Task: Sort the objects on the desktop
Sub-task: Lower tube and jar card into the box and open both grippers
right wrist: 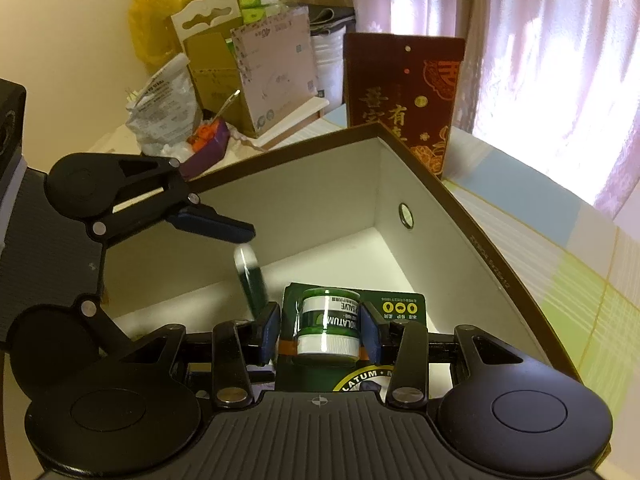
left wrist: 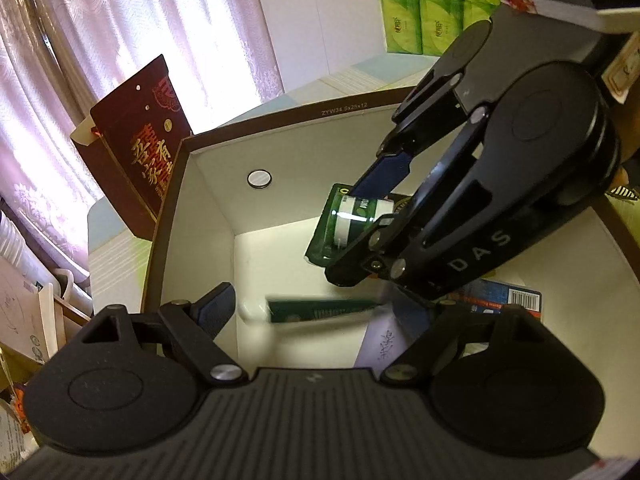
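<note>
I am holding my right claw [right wrist: 326, 330] inside the open box [right wrist: 320, 184], and its two blue pads [right wrist: 270, 330] are pinching the sides of the green salve pack [right wrist: 326, 322], a card with a small green and white jar under clear plastic. In the left wrist view the same right claw [left wrist: 374, 222] is reaching down from the upper right, and the salve pack [left wrist: 344, 220] is sitting between its fingers, close to the far corner of the box [left wrist: 208, 216]. My left claw [left wrist: 316, 308] is standing spread over the near part of the box, with nothing between its fingers. Under it a green tube with a white cap [left wrist: 316, 312] is appearing blurred, so I cannot tell if it is lying on the bottom or is in the air. In the right wrist view this tube [right wrist: 250, 280] is hanging just below the blue pad of the left claw [right wrist: 216, 224], also blurred, and apart from the pad. A printed packet with a barcode [left wrist: 508, 298] and a pale paper with handwriting [left wrist: 382, 340] are lying in the box near the right claw. A dark red gift box [right wrist: 404, 96] is standing upright on the worktop [right wrist: 532, 216] just behind the box.
</note>
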Demonstrator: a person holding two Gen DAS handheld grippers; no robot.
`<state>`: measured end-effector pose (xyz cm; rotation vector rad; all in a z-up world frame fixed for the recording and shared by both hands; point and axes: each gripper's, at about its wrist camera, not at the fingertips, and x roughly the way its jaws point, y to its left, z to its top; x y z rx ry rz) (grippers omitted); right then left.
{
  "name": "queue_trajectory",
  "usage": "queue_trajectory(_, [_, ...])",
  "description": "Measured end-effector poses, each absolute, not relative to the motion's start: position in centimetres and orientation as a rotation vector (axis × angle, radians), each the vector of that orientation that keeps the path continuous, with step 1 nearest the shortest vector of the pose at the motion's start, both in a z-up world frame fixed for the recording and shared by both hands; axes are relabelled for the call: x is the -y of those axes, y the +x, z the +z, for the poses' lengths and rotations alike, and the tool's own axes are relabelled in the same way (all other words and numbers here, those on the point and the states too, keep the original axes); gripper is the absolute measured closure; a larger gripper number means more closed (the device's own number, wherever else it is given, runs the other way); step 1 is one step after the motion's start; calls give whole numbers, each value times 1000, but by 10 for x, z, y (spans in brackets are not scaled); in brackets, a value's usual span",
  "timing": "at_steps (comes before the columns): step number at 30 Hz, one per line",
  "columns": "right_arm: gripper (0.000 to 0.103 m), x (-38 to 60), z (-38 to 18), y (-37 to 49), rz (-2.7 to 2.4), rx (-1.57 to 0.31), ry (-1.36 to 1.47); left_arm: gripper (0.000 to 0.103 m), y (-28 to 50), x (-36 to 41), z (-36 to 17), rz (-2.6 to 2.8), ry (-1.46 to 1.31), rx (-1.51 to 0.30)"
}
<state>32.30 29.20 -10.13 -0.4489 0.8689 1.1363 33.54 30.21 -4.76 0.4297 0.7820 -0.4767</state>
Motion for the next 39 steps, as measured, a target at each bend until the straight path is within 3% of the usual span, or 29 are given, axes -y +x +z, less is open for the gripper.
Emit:
queue_trajectory(7, [61, -286, -99, 322, 1133, -840, -444, 12, 334, -303, -47, -466, 433, -790])
queue_trajectory(10, [33, -281, -95, 320, 1131, -819, -423, 9, 330, -305, -46, -459, 431, -801])
queue_trajectory(23, [2, -251, -72, 297, 1131, -849, -408, 4, 304, -318, -26, -427, 358, -870])
queue_trajectory(39, [2, -216, -49, 255, 1113, -799, -424, 1, 263, -315, 12, -335, 320, -867])
